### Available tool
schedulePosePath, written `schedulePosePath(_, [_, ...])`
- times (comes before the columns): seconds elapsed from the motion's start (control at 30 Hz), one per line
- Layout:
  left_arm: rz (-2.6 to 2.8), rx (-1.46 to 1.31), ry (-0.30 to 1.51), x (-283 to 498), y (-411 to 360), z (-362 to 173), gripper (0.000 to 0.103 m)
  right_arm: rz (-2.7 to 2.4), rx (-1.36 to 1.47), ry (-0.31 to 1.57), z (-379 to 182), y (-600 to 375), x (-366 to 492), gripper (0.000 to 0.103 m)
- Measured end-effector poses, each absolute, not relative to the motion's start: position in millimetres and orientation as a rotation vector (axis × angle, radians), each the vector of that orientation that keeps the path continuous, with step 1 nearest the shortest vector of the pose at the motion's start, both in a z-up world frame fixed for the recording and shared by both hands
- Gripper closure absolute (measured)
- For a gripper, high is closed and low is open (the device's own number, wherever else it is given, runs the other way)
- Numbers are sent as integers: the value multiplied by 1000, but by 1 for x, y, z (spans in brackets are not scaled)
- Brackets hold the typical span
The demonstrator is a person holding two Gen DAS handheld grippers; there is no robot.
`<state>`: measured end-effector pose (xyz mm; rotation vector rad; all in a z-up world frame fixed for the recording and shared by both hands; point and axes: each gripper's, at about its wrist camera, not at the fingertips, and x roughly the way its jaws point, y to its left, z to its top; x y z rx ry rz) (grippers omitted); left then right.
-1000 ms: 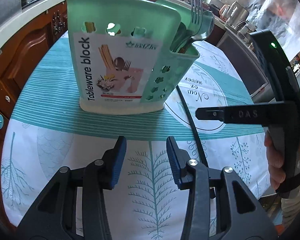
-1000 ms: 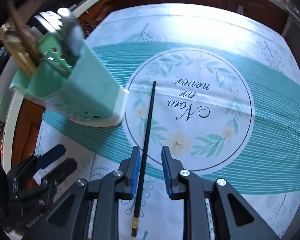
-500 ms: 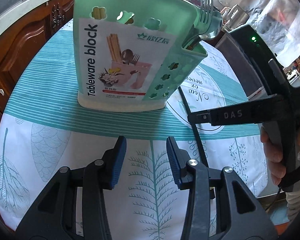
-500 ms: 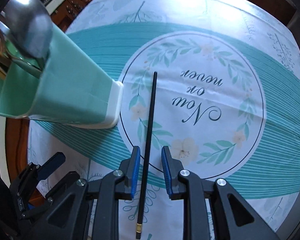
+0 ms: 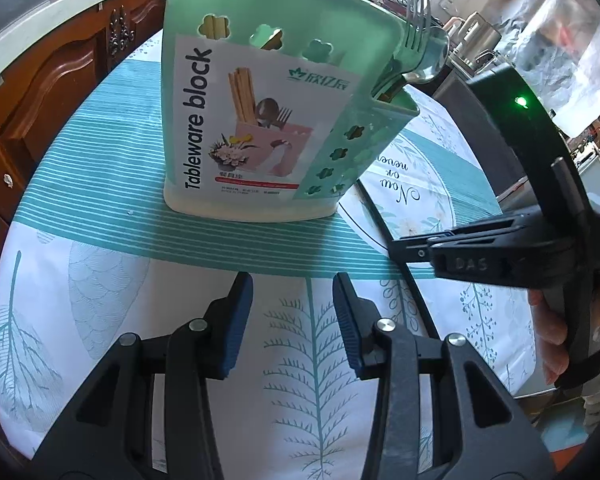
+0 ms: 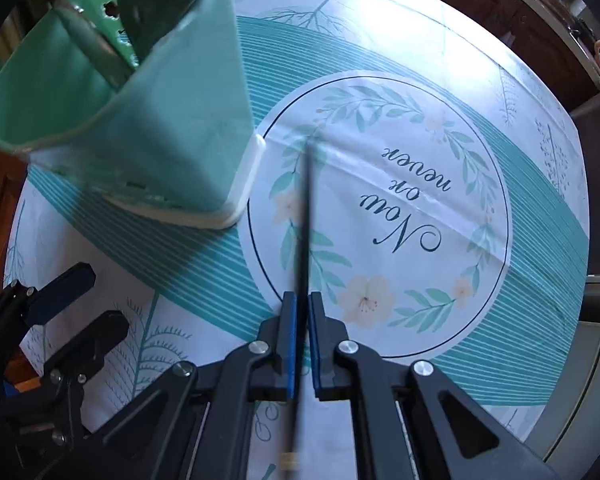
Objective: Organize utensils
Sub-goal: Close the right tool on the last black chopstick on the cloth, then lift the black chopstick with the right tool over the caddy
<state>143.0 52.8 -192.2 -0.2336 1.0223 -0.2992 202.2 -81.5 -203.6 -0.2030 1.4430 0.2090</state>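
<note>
A mint-green tableware holder (image 5: 260,120) stands on the tablecloth with a fork (image 5: 416,28), a spoon and chopsticks in it. It also fills the upper left of the right wrist view (image 6: 160,120). A black chopstick (image 6: 306,200) lies beside the holder and runs between the blue pads of my right gripper (image 6: 302,298). The jaws are closing and the pads sit against the stick. From the left wrist view the right gripper (image 5: 404,248) points down onto the chopstick (image 5: 420,304). My left gripper (image 5: 293,280) hovers open over the cloth in front of the holder, holding nothing.
The tablecloth (image 6: 420,160) has teal stripes and a round "Now or never" print. Brown wooden cabinets (image 5: 60,80) and a white counter edge run along the left. A person's hand (image 5: 552,320) holds the right gripper's handle. Kettles and clutter stand far back right.
My right gripper has come down closer to the table and its jaws have narrowed onto the black chopstick. The holder looks a little nearer in the left wrist view.
</note>
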Motion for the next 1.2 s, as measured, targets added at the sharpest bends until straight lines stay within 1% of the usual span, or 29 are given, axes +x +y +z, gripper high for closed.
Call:
schedulePosePath(0.27, [-296,-202,1008,138,48,-185,65,255,54,1444,-208,-119,183,98])
schedulePosePath(0.4, [-297,-187,996,136,44,-180,65,307,190,1353,-191,-138,162,98])
schedulePosePath(0.57, [-292,-174,978,131,42,-170,65,379,276,1131,-142,-152,132,98])
schedulePosePath(0.73, [-269,-163,942,126,46,-154,65,428,288,950,-100,-164,113,98])
schedulePosePath(0.77, [-263,-165,933,125,49,-150,65,439,293,918,-92,-181,110,98])
schedulePosePath(0.97, [-229,-174,886,119,62,-129,65,481,297,783,-48,-183,107,98])
schedulePosePath(1.2, [-221,-185,884,114,74,-123,65,537,242,646,11,-166,106,99])
